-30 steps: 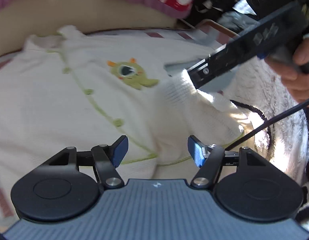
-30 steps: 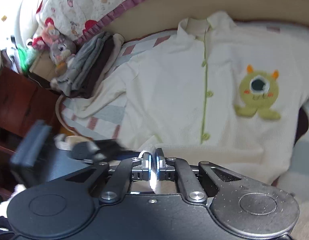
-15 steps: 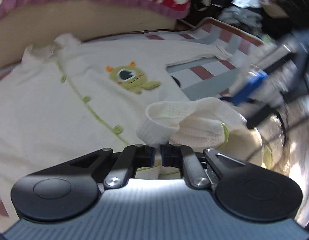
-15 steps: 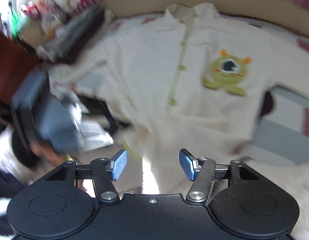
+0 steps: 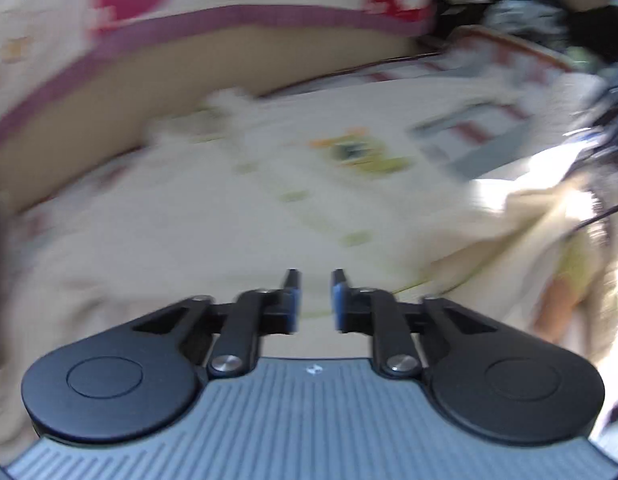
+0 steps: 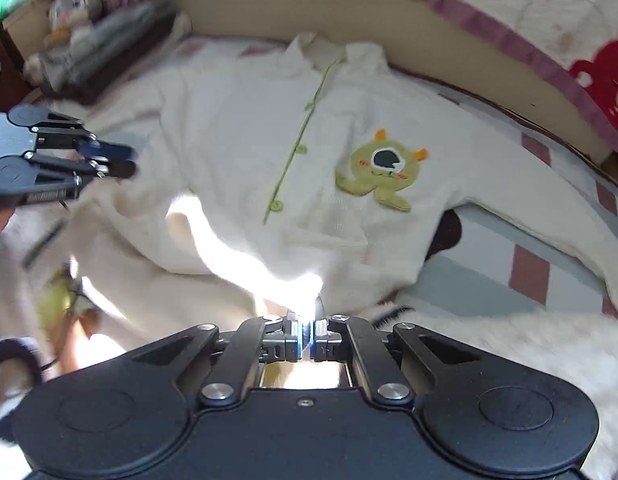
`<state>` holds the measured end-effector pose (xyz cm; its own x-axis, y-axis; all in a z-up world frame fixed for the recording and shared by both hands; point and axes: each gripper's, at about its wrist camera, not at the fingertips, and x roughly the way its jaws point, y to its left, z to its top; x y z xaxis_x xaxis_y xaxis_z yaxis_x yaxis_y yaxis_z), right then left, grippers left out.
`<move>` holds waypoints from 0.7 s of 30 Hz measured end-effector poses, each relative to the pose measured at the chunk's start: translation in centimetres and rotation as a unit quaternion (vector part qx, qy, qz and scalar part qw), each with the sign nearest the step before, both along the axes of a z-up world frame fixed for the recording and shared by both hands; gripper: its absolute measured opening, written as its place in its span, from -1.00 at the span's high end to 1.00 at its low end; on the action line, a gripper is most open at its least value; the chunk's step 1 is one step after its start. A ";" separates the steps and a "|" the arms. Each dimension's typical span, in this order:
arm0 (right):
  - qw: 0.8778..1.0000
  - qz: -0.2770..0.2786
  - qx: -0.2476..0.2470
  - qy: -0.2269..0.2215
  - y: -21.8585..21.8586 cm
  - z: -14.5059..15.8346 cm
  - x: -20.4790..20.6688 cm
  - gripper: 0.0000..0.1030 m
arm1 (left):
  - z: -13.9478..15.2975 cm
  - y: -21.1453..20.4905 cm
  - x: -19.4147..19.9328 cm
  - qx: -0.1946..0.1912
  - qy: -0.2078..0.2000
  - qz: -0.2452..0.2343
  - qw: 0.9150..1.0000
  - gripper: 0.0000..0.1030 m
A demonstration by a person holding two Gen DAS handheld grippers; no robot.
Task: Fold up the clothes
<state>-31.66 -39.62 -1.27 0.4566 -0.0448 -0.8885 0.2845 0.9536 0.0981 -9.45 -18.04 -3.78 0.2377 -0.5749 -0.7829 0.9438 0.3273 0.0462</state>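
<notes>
A cream waffle-knit cardigan [image 6: 237, 128] lies front-up across a striped bedsheet [image 6: 525, 268], its green one-eyed monster patch [image 6: 383, 174] right of the green-trimmed button line. No lettering is legible. The right gripper [image 6: 307, 336] is clamped on the cardigan's sunlit lower hem, below the patch. The left gripper [image 5: 314, 300] — fingers slightly parted, nothing between them — hovers over the blurred garment. A padded bumper [image 6: 449, 44] borders the cardigan's far side; sheet lies bare beyond its sleeve.

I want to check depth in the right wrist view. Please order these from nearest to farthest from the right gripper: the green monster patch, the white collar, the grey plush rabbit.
From the right gripper:
1. Green monster patch, slightly right, on the cream jacket's chest.
2. White collar, ahead, near the bed's headboard side.
3. Grey plush rabbit, far upper left corner.
</notes>
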 end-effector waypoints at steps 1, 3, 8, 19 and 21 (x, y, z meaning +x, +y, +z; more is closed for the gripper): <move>1.000 -0.010 0.002 -0.008 -0.2 0.6 -0.6 0.93 | 0.4 1.2 1.5 0.013 -0.004 0.027 1.000 -0.12; 0.999 -0.024 -0.013 -0.017 -0.5 1.3 -1.2 0.93 | 0.1 2.9 4.8 0.040 0.017 0.080 0.996 -0.19; 0.996 -0.067 -0.031 -0.043 -2.1 2.8 -2.1 0.93 | -3.5 5.1 10.1 0.100 0.167 0.129 0.973 -0.20; 0.996 -0.077 -0.013 -0.052 -2.5 1.2 -2.6 0.93 | -5.8 4.6 10.0 0.100 0.242 0.136 0.956 0.93; 0.996 -0.077 -0.002 -0.036 -3.7 -0.3 -1.1 0.93 | -4.6 3.2 9.2 0.097 0.172 0.131 0.971 0.94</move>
